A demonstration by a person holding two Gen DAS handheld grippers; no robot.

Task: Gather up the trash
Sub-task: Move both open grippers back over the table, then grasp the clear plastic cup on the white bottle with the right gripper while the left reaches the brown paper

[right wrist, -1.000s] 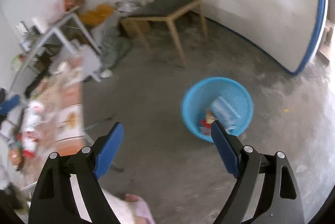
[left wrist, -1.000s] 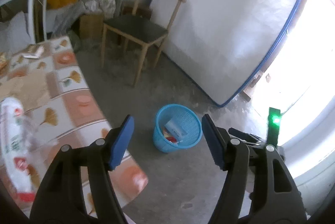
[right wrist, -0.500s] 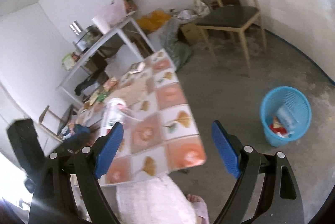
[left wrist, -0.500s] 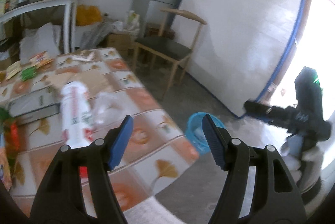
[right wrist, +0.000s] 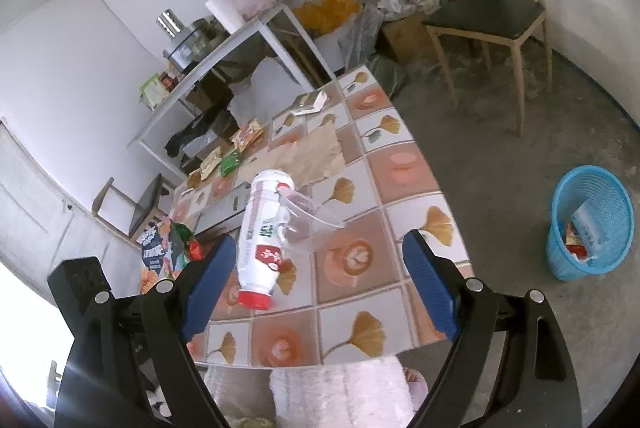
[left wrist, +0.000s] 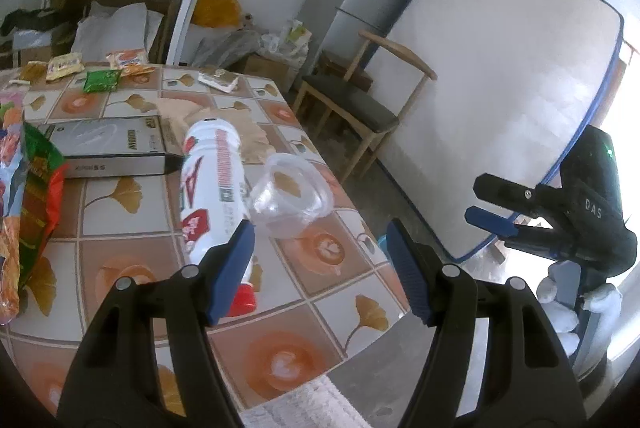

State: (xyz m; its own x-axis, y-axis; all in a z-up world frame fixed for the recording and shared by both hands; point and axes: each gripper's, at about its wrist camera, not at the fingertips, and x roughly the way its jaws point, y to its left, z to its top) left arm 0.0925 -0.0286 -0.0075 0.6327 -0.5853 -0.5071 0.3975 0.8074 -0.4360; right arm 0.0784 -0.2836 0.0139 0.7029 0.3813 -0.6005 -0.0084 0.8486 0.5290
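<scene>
The table hides most of the blue basket.

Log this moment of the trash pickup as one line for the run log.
left gripper: open, empty | right gripper: open, empty | white bottle, clear plastic cup: on table | blue basket: on floor

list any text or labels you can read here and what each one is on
"DAS": on the black body of the right tongs, seen from the left wrist.
White bottle: red and dark label print, too blurred to read.
Grey box: print on its top and side, too small to read.
Snack bags: lettering unreadable.
</scene>
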